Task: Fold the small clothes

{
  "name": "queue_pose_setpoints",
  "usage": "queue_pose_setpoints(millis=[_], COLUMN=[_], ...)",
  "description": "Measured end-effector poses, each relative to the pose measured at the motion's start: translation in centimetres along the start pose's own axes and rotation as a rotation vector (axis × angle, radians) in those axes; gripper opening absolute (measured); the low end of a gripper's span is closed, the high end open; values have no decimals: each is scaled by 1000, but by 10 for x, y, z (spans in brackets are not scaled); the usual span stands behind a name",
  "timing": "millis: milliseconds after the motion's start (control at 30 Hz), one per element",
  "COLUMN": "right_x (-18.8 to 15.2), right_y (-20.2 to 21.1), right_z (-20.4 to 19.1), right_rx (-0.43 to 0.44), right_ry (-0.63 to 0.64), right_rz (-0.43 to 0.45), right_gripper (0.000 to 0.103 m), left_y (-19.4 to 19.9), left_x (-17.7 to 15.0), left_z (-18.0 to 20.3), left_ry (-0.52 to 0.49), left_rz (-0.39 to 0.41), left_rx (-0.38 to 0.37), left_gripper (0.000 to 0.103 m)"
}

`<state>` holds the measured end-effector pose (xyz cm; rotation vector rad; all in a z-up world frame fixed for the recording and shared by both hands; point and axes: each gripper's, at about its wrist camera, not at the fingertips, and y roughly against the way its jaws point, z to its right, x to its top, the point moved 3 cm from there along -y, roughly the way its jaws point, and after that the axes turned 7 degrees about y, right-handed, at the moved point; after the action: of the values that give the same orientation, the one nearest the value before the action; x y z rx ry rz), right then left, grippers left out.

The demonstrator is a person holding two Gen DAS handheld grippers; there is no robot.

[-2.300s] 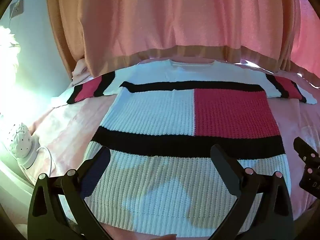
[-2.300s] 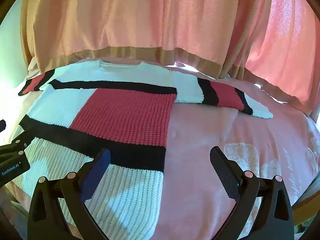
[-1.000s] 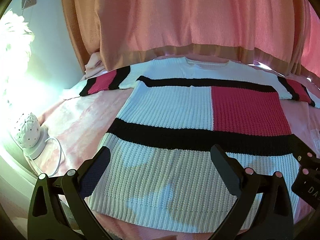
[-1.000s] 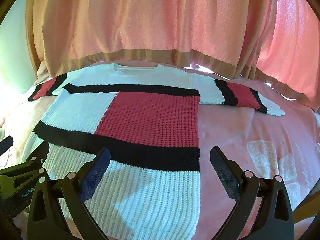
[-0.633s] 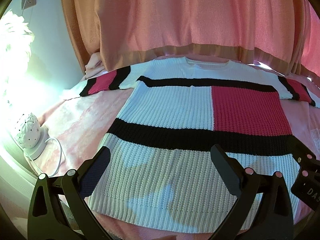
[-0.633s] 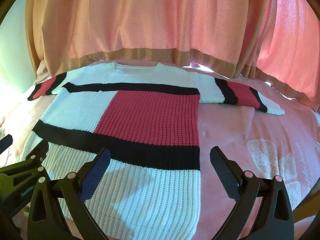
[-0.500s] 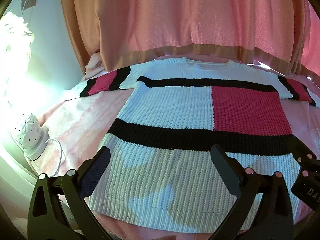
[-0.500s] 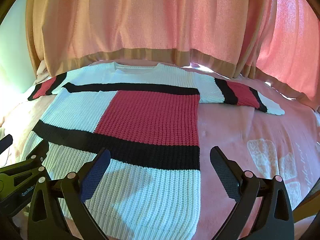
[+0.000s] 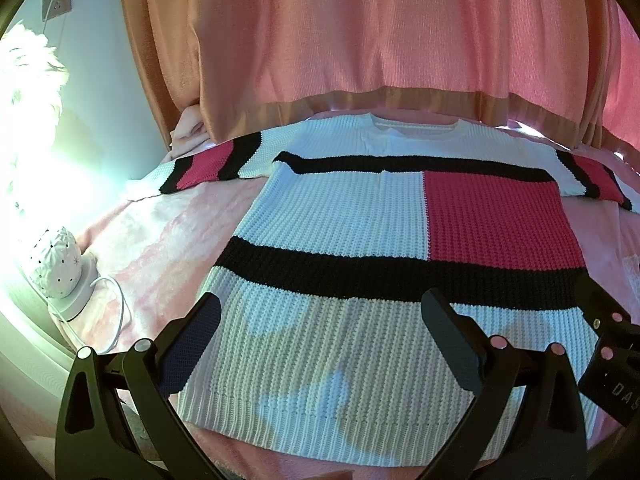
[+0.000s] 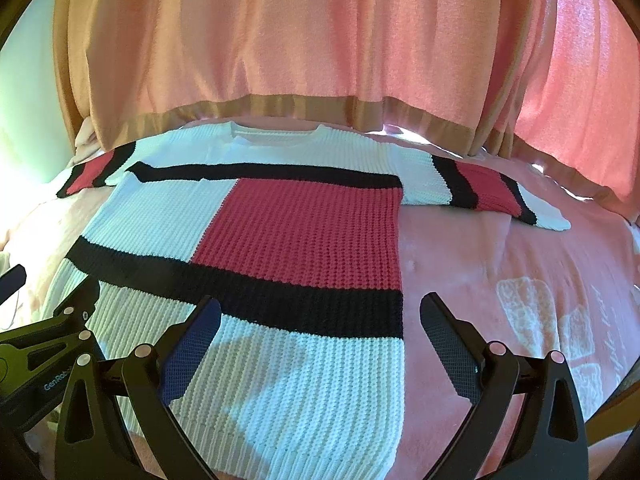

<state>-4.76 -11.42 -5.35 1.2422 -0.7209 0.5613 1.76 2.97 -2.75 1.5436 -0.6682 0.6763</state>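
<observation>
A knitted sweater (image 9: 340, 220) (image 10: 256, 224) in white, black and pink-red blocks lies flat on a pink bed, neck toward the curtain and both sleeves spread out. My left gripper (image 9: 320, 344) hangs open above the hem's left half with nothing between its fingers. My right gripper (image 10: 320, 344) is open too, over the hem's right corner, straddling the sweater's right edge. Each gripper shows at the edge of the other's view: the right one (image 9: 608, 344), the left one (image 10: 48, 340). The right sleeve (image 10: 480, 188) reaches far right; the left sleeve (image 9: 208, 160) reaches far left.
Pink-orange curtains (image 9: 360, 40) hang right behind the bed (image 10: 500, 260). At the left, a white dotted lamp (image 9: 56, 276) with a cord (image 9: 116, 312) stands on a ledge beside the bed. A wall socket (image 9: 56, 0) sits high on the left wall.
Since 2.3 s ago both grippers shifted a little so the sweater sits more centred in the views; over the last second hardly anything moved. Both grippers stayed open.
</observation>
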Motion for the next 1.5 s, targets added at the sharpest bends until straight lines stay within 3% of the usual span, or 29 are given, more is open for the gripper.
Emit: queue_pose_setpoints(millis=[1167,1233,1300,1367,1500], right_x=[6,18,41,71,98], right_y=[-1,-4,-9,-26,-89], right_z=[6,25,61,120,253], right_rx=[11,8,-59,-131,-175], right_ry=[-14,-46,-74,-122,-325], right_rz=[-8,-14,6,-8,-134], right_gripper=[98,98,98,98,98], left_y=[1,0,-1,-1,-15], left_x=[3,19,40,68,101], left_z=[2,4,7,16,39], left_ry=[-20,-6,0,-8,-41], left_rz=[12,4,15,65,93], left_rx=[20,-3,-19,-27,-58], left_gripper=[98,98,98,98,98])
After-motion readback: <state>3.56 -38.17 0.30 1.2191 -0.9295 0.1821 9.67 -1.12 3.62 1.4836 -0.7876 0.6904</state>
